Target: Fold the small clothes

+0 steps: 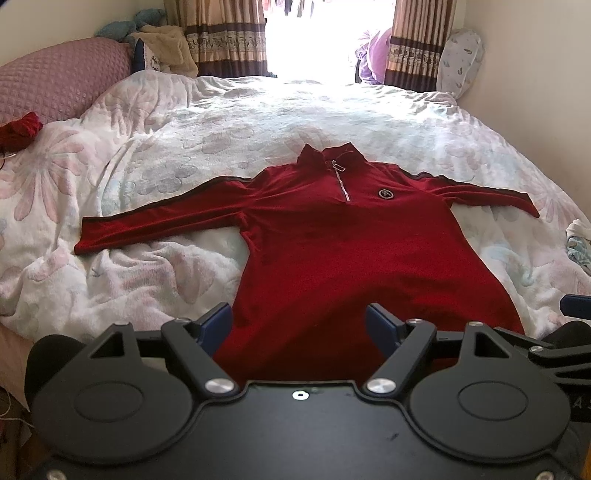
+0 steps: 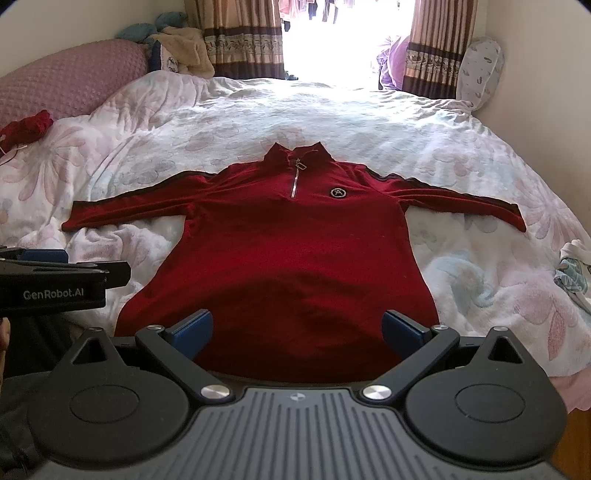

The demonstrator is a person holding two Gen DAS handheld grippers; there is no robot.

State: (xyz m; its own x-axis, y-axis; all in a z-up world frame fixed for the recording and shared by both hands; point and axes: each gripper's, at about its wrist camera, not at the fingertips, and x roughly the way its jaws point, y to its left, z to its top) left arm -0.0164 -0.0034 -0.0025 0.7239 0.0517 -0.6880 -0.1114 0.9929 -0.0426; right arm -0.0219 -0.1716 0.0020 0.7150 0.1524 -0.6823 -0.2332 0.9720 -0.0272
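Item: red zip-neck top (image 1: 332, 236), spread flat on the floral quilt (image 1: 221, 122), sleeves out to both sides, hem lying between and just ahead of your jaws. Your left gripper (image 1: 299, 321) and right gripper (image 2: 297, 328): jaws apart, holding nothing.

Home bedroom: floral quilt (image 1: 184, 147) covering bed, pink quilted pillow (image 1: 62, 81) lying far left, patterned curtains (image 1: 225, 37) hanging at far window, plush toys (image 1: 147, 22) sitting in far-left corner.

top (image 1: 314, 236): dark red | quilt (image 1: 221, 122): white, pastel floral | pillow (image 1: 62, 81): pink
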